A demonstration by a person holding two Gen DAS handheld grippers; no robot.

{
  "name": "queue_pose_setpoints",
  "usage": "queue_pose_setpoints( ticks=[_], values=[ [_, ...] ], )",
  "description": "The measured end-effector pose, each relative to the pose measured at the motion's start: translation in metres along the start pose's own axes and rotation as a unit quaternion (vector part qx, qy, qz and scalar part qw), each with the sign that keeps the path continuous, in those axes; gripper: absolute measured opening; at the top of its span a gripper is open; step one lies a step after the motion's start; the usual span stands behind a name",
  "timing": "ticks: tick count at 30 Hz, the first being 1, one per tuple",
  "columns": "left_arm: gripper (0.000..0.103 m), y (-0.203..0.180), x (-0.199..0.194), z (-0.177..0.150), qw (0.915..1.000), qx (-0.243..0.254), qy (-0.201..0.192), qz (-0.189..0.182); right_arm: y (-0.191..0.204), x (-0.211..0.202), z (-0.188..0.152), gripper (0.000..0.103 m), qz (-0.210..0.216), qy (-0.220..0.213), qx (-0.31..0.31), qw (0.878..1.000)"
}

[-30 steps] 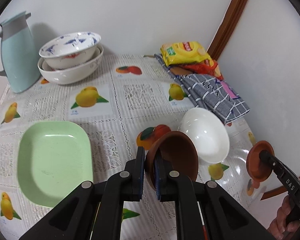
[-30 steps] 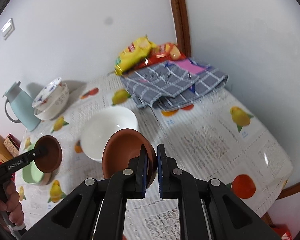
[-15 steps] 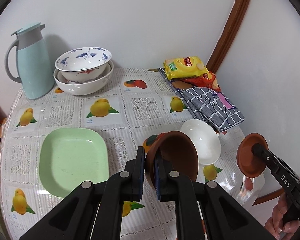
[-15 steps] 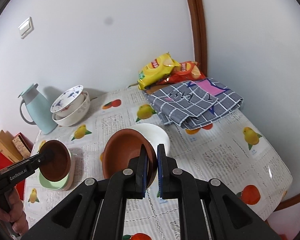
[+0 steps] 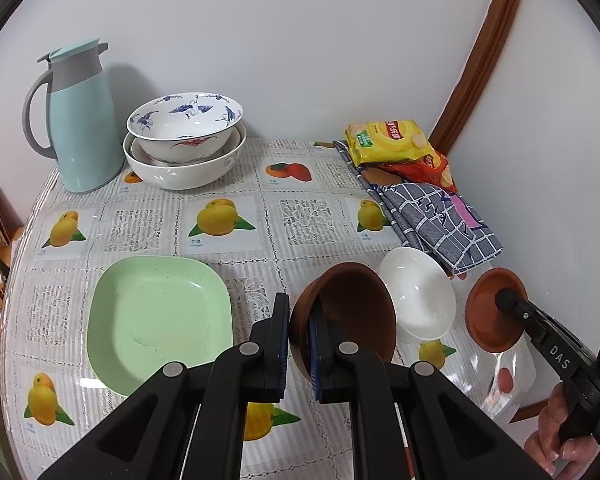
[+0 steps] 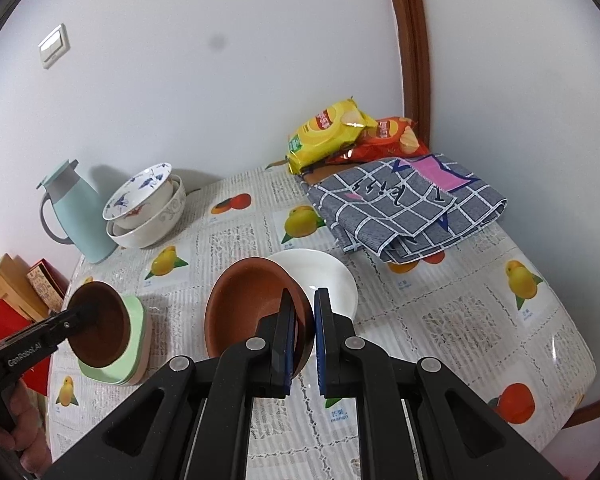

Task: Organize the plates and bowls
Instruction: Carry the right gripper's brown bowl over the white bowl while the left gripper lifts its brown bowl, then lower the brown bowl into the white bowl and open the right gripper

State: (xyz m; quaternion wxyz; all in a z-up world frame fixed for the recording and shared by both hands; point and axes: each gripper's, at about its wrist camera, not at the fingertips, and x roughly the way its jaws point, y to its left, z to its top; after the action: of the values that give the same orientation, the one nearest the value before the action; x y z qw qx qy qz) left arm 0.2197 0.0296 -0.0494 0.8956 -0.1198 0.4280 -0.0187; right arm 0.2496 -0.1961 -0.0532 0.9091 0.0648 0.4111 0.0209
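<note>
We hold two brown bowls above the table: left gripper [image 5: 299,334] clamped on the left brown bowl [image 5: 350,312], right gripper [image 6: 301,330] pinching the right brown bowl [image 6: 256,304]. Best nest them slowly, rims level, clear of the white bowl [image 6: 326,280].

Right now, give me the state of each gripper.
Left gripper: shut on a brown bowl, held by its rim.
Right gripper: shut on another brown bowl, held by its rim.

Blue jug [image 5: 80,120], chip bags [image 5: 392,142], checked cloth [image 6: 408,204] on tablecloth [image 5: 300,216]
</note>
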Motion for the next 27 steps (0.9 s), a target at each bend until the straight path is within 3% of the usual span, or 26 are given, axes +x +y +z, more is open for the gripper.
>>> queue_pose_setpoints(
  ticks=[18,27],
  values=[
    [0.009,0.006,0.057,0.011,0.9994,-0.01,0.032,0.01,-0.003,0.093,0.004,0.009,-0.005,0.07,-0.021,0.997],
    [0.009,0.004,0.066,0.013,0.9993,-0.01,0.034,0.015,0.0,0.127,0.006,0.009,-0.019,0.097,-0.046,0.994]
  ],
)
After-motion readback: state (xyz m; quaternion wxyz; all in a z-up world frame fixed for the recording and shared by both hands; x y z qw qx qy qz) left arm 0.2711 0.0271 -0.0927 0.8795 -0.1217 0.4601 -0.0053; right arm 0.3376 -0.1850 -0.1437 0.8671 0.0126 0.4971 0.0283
